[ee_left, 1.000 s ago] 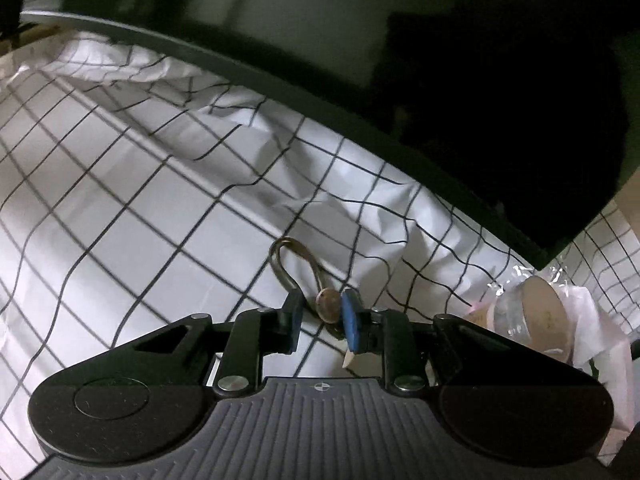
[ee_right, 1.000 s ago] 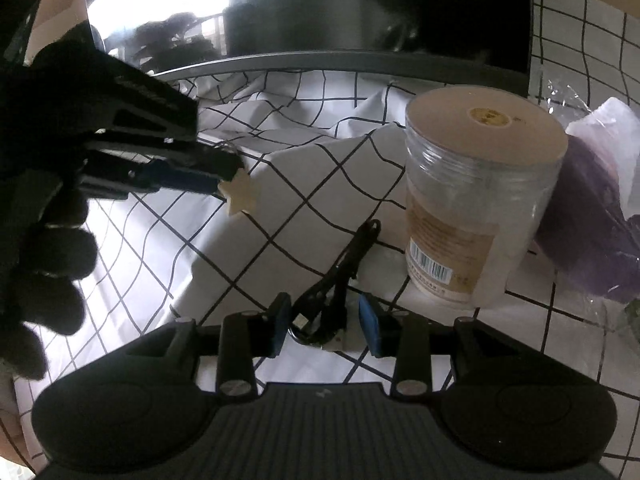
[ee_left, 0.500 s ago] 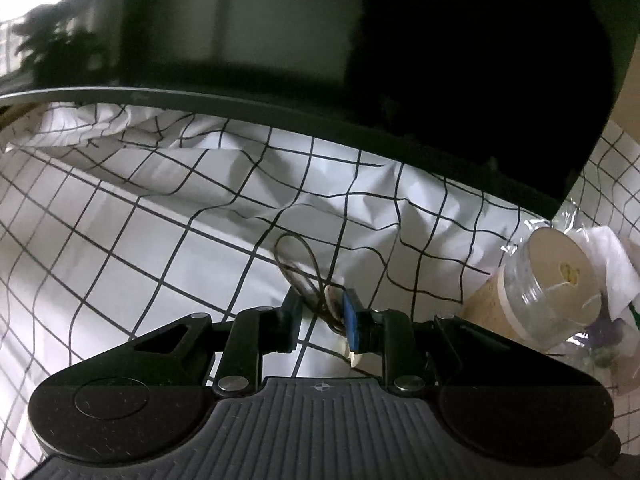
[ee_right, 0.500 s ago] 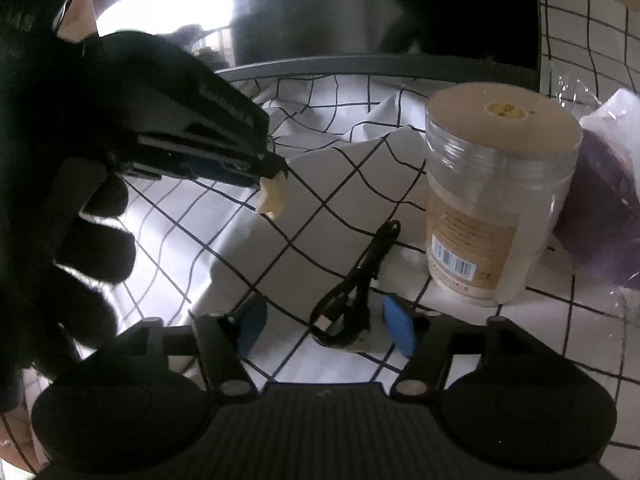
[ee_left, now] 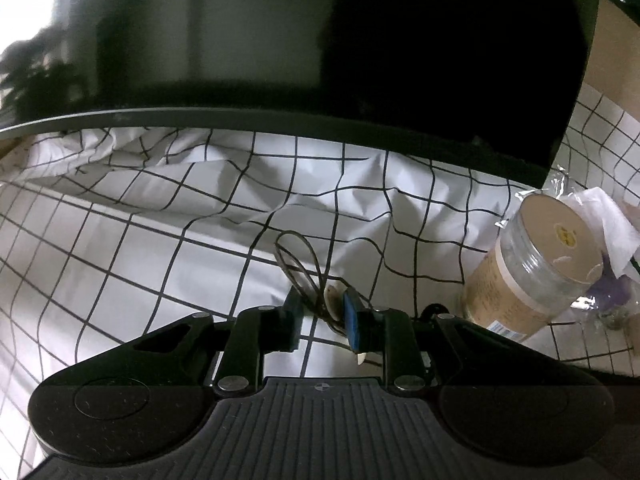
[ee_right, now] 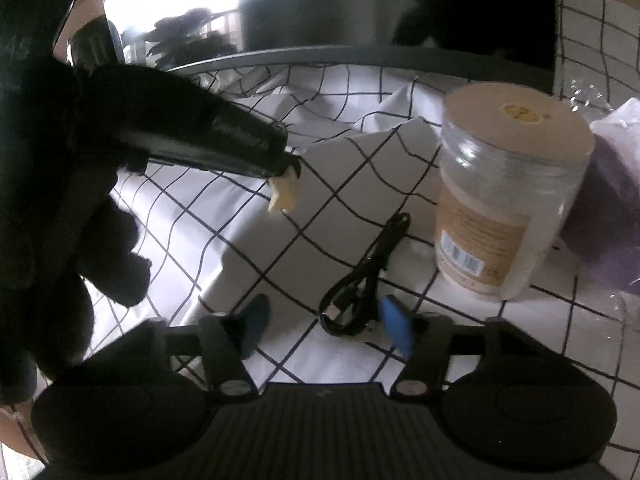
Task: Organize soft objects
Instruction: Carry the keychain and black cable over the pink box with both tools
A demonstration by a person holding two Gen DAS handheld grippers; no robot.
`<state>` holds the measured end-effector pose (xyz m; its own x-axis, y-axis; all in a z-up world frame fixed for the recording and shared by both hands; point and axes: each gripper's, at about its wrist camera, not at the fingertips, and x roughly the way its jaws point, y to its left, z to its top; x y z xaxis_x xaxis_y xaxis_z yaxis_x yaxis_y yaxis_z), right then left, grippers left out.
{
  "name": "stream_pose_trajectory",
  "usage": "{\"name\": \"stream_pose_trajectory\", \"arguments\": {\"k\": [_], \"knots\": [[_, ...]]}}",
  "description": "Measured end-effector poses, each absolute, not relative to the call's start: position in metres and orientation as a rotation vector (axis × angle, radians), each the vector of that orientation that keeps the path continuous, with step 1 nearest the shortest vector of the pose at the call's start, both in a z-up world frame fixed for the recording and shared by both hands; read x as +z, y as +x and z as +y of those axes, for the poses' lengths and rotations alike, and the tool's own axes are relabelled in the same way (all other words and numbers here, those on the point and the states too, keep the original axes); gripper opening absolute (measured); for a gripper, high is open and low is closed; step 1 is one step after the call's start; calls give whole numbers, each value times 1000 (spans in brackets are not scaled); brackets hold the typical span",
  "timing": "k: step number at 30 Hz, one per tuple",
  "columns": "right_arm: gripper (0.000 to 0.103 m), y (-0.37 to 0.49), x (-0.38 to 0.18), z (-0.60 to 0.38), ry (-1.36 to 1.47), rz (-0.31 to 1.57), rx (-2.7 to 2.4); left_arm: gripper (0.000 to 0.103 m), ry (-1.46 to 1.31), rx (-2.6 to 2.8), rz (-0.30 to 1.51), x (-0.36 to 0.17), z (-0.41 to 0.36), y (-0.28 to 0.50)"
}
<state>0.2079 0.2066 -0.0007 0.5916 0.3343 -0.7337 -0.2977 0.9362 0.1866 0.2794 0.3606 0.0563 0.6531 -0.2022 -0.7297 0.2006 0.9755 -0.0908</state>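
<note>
A clear plastic jar with a tan lid stands on a white cloth with a black grid. Just left of the jar's base lies a coiled black cable. The right gripper hovers over that cable, its blue-padded jaws closing but not touching it. Farther left of the jar, the left gripper, in a dark gloved hand, is clamped on a hair tie with a cream star charm, its thin loop hanging out front.
</note>
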Motion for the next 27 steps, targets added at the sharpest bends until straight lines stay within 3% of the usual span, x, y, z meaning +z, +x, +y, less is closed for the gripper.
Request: {"name": "stream_pose_trajectory", "arguments": {"k": [3, 7, 10, 14, 17, 27], "knots": [[56, 206, 4, 206, -3, 805, 295, 16, -11, -251, 816, 56, 365, 276], [54, 216, 5, 214, -56, 768, 241, 14, -30, -266, 802, 55, 368, 274], [44, 226, -5, 217, -46, 810, 229, 14, -40, -275, 797, 55, 372, 271], [19, 226, -5, 219, -71, 803, 258, 14, -52, -260, 791, 58, 380, 265], [14, 227, -3, 221, -91, 806, 289, 14, -64, -238, 768, 67, 391, 256], [14, 223, 68, 212, -36, 674, 370, 14, -102, -142, 606, 138, 430, 241]]}}
